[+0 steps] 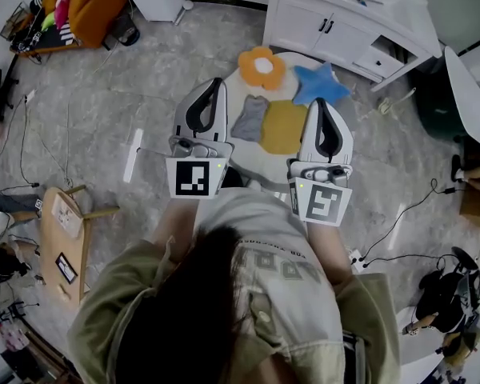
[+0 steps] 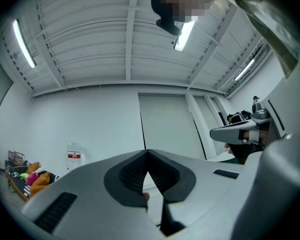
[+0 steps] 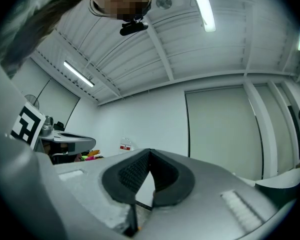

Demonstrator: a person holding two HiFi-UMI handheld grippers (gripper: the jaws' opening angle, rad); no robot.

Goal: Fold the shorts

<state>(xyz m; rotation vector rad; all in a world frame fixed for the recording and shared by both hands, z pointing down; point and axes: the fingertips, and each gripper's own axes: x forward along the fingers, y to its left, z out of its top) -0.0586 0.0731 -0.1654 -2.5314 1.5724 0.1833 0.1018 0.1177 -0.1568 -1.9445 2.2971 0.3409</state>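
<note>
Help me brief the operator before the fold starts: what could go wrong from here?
1. The grey cloth and the mustard-yellow cloth lie edge to edge, so a pinch where they meet might catch both.
2. The orange flower-shaped mat and the blue star-shaped mat crowd the small round white table; dragged fabric could push them off.
3. The left gripper and right gripper are shut and aimed above the table; they must open and tip down first.

Matt grey plastic left hand-held gripper [image 1: 215, 84], ribbed black pads [image 2: 130, 171], soft grey cloth [image 1: 249, 118], glossy floor [image 1: 104, 94]
</note>
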